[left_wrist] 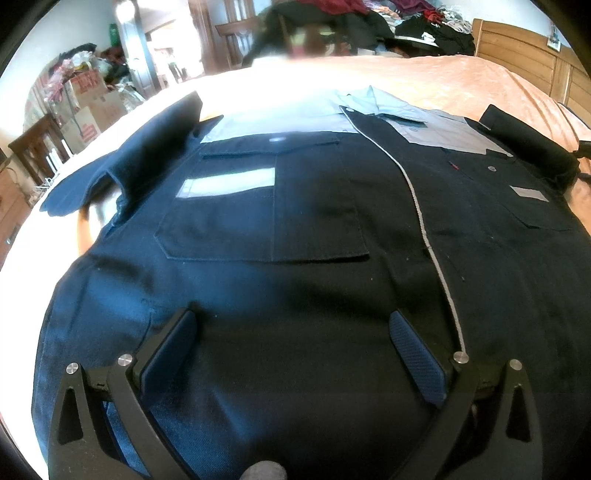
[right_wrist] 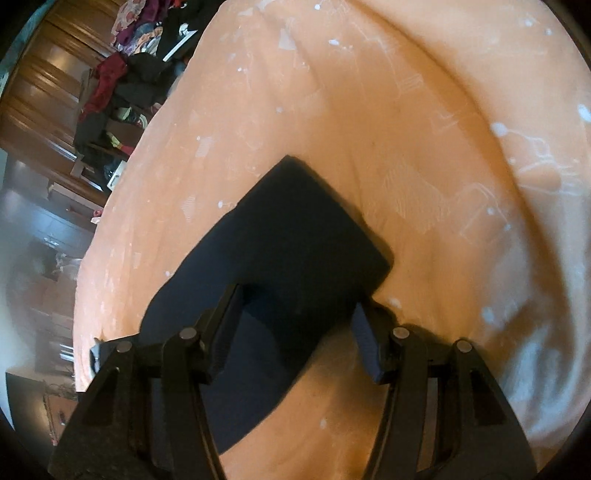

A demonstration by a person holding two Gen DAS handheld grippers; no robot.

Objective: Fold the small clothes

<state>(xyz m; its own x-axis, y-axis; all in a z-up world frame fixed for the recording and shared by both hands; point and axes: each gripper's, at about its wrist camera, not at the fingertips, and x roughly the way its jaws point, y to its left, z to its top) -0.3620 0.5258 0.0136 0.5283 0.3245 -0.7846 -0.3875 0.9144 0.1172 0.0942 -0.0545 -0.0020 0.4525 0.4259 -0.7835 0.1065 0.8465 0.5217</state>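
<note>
A dark navy work shirt (left_wrist: 295,229) with a grey yoke and collar lies front-up, spread flat on the bed. Its chest pockets carry pale reflective strips, and a light piped placket runs down the middle. My left gripper (left_wrist: 295,325) hovers open low over the shirt's lower front, nothing between its pads. In the right wrist view one short dark sleeve (right_wrist: 295,236) lies out on the peach sheet. My right gripper (right_wrist: 295,314) stands open astride the sleeve near its base, one finger on each side of the cloth.
The peach patterned bedsheet (right_wrist: 406,129) covers the bed. A wooden headboard (left_wrist: 528,55) stands at the far right. Piles of clothes (left_wrist: 369,18) lie beyond the bed's far side. Cardboard boxes and clutter (left_wrist: 92,99) stand off to the left.
</note>
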